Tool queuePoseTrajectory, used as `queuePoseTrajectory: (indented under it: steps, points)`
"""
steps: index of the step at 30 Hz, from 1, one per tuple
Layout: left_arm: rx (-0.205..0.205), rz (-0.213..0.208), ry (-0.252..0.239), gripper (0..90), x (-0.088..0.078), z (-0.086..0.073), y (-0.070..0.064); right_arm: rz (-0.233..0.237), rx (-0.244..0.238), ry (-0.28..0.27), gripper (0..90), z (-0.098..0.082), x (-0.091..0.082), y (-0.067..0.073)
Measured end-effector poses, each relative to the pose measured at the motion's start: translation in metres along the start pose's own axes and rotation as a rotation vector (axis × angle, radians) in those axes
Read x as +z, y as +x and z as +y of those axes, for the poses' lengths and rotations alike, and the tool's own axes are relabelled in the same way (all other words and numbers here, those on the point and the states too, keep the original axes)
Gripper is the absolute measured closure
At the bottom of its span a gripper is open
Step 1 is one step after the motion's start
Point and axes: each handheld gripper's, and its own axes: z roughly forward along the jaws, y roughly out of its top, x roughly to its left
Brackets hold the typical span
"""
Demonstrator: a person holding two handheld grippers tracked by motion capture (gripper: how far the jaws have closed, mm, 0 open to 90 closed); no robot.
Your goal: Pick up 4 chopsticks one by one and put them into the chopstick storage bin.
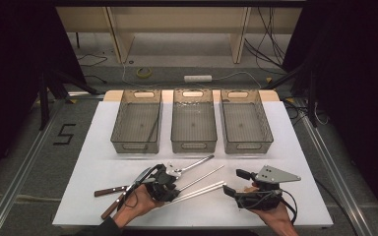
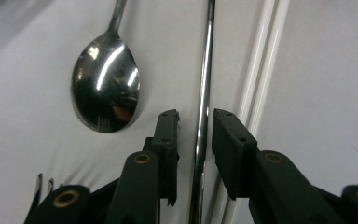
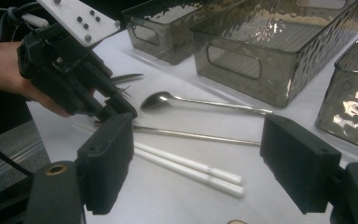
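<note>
Step in hand: pickup of the metal rod [image 2: 204,79]. Left claw [image 2: 195,133] is down on the counter [image 1: 103,123], jaws narrow and straddling the rod with slim gaps each side; pads not pressing yet, as far as I can tell. Rod lies flat, white chopsticks [image 2: 261,70] just beside it, spoon [image 2: 105,88] on its other side.

Right claw [image 3: 196,158] hangs wide, holding nothing.

Next, my read: finish the close on the rod alone, avoid the chopsticks, lift level, carry to one of the three trays [image 1: 193,123] at the far side.
</note>
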Motion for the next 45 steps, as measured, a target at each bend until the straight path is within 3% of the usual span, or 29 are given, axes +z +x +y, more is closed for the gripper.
queuePoseTrajectory:
  steps: [2,11,25,45]
  points:
    - [-0.008,-0.002,-0.005,72.3,0.0,0.0,0.0,0.0,0.001,0.0,26.8,0.0,0.0,0.0]
    - [0.037,0.008,0.006,81.7,0.001,0.0,-0.004,-0.002,0.001,0.0,26.9,0.0,0.0,-0.001]
    - [0.045,-0.004,-0.019,84.0,-0.002,-0.001,-0.002,-0.005,-0.002,0.001,26.9,0.0,0.0,0.0]
    - [0.023,-0.034,-0.15,84.3,-0.038,0.006,0.006,-0.005,-0.002,0.0,26.9,0.0,0.0,0.0]
